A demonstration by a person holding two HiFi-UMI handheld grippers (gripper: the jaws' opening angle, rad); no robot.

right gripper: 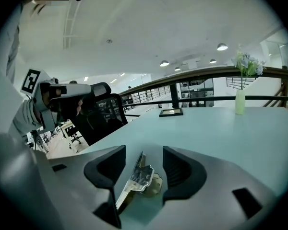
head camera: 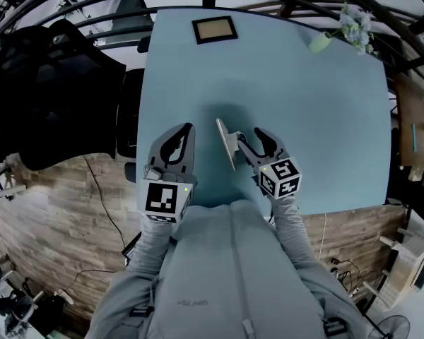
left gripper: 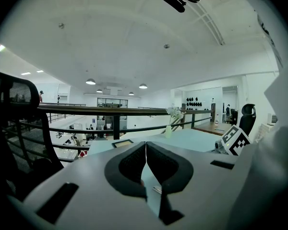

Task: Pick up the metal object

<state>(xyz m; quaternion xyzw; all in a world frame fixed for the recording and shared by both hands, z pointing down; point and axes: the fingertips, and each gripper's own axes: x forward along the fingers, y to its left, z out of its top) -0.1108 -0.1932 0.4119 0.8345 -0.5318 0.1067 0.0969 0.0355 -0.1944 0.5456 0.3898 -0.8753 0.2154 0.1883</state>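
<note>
Metal object (right gripper: 134, 178), a thin plate with a clip, likely stiff, light and slippery, rests tilted on the surface (head camera: 304, 119) between the wide-spread right tongs (right gripper: 143, 153), best pinched across its flat faces; the left tongs (left gripper: 146, 146), beside them, are closed and empty.

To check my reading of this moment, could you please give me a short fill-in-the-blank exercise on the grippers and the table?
1. The metal object sits between the jaws of the right gripper, and those jaws are ____.
2. The left gripper holds nothing, and its jaws are ____.
3. On the table, beyond the grippers, a picture frame lies at the far edge, and the vase near the far right corner holds ____.

Missing words: open; shut; flowers.
</note>
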